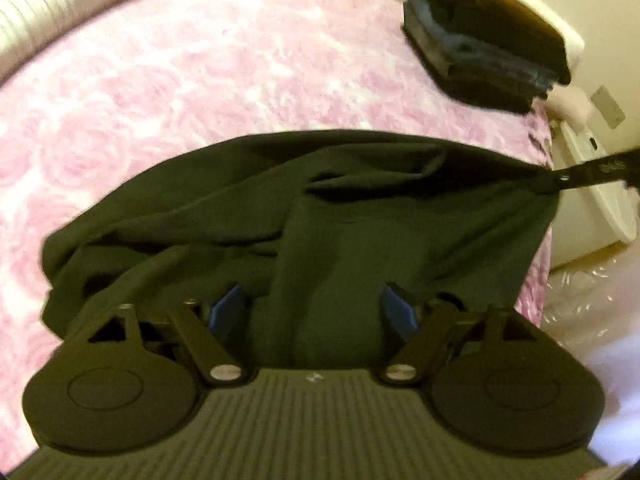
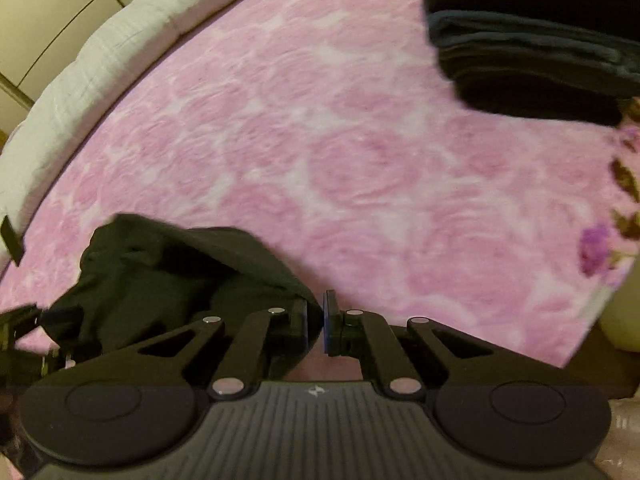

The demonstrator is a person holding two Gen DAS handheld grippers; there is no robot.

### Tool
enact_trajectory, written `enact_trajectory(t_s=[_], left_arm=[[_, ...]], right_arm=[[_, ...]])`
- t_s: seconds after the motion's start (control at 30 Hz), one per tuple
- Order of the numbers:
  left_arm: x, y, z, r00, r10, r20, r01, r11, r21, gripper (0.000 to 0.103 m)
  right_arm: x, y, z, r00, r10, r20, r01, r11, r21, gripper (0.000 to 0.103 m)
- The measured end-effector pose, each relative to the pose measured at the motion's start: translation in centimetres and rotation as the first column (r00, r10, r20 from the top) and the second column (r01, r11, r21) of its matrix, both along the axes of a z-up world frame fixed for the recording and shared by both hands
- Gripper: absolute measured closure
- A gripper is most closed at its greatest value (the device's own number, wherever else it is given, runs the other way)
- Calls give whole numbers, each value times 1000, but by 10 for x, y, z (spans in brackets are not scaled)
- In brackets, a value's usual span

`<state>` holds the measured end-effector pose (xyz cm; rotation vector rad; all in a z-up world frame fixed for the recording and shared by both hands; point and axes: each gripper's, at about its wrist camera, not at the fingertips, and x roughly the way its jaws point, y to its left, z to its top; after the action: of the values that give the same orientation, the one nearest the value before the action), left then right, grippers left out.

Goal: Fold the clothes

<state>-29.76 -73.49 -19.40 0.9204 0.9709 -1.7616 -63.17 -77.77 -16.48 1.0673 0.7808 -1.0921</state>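
**Dark garment stretched between two grippers over the pink bed**

A dark garment lies crumpled on a pink rose-patterned blanket, close under both tools. In the left wrist view, the left gripper points down at the cloth with its blue-padded fingers spread apart; a raised fold of the fabric runs up between them, but the pads stand clear of it on either side. The garment's far right corner is drawn taut toward the right gripper, whose dark finger reaches in from the frame's right edge.

In the right wrist view, the right gripper's pads are pressed nearly together, and the garment's edge runs up to them from the left; the pinched bit itself is hard to make out. The bulk of the cloth bunches to the left of that tool.

A stack of folded dark clothes sits well apart at the blanket's far right. A pale quilted cover borders the blanket's far-left side.
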Motion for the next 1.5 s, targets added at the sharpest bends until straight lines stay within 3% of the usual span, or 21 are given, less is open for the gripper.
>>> enact_trajectory(t_s=[0.07, 0.13, 0.17, 0.2, 0.27, 0.37, 0.43, 0.53, 0.63, 0.77, 0.87, 1.0, 1.13, 1.27, 1.37, 1.5], left_arm=[[-11, -12, -13, 999, -41, 19, 40, 998, 42, 56], [-21, -17, -18, 996, -90, 26, 88, 994, 67, 90], [-20, -16, -12, 995, -101, 22, 100, 994, 54, 100], [-20, -14, -7, 994, -112, 18, 112, 993, 40, 103], [-13, -10, 10, 995, -98, -9, 98, 995, 4, 103], [25, -2, 58, 996, 26, -84, -33, 996, -82, 102], [59, 8, 98, 990, 107, -91, -121, 980, -159, 103], [101, 20, 156, 981, 195, -16, -191, 941, -280, 103], [147, 49, 219, 955, 294, 33, -260, 885, -387, 102], [189, 106, 278, 918, 393, 47, -330, 827, -456, 102], [206, 148, 302, 895, 443, 48, -366, 792, -490, 102], [223, 165, 316, 872, 489, -11, -425, 746, -513, 102], [214, 132, 331, 912, 410, -25, -355, 755, -551, 102], [177, 73, 360, 970, 242, -36, -212, 759, -615, 102], [147, 35, 388, 992, 123, -38, -116, 729, -674, 102], [113, 6, 423, 1000, -3, -16, -10, 682, -731, 102]], right_arm=[[-9, 3, -2, 1000, -19, -5, 19, 1000, -4, 99], [-13, 5, -7, 999, -41, 11, 41, 999, 4, 99], [-13, 6, -9, 999, -49, 18, 49, 999, 6, 99], [-14, 7, -10, 998, -56, 25, 56, 998, 6, 99], [-12, 9, -9, 998, -53, 30, 53, 999, -1, 99], [-12, 7, 0, 997, -50, 53, 51, 999, -12, 99], [-9, 3, 14, 996, -43, 73, 45, 998, -38, 99], [1, -9, 43, 992, -25, 122, 37, 995, -95, 99], [21, -24, 78, 987, 22, 162, 8, 984, -180, 99], [61, -35, 136, 971, 118, 207, -47, 946, -322, 99], [91, -34, 177, 953, 189, 236, -77, 907, -415, 99], [117, -18, 213, 939, 239, 248, -96, 873, -478, 99], [112, -6, 243, 945, 221, 240, -66, 850, -522, 99], [67, 20, 288, 969, 112, 221, 42, 805, -592, 99], [28, 56, 323, 974, 18, 226, 133, 762, -634, 99], [4, 120, 360, 965, -54, 256, 214, 726, -654, 97]])
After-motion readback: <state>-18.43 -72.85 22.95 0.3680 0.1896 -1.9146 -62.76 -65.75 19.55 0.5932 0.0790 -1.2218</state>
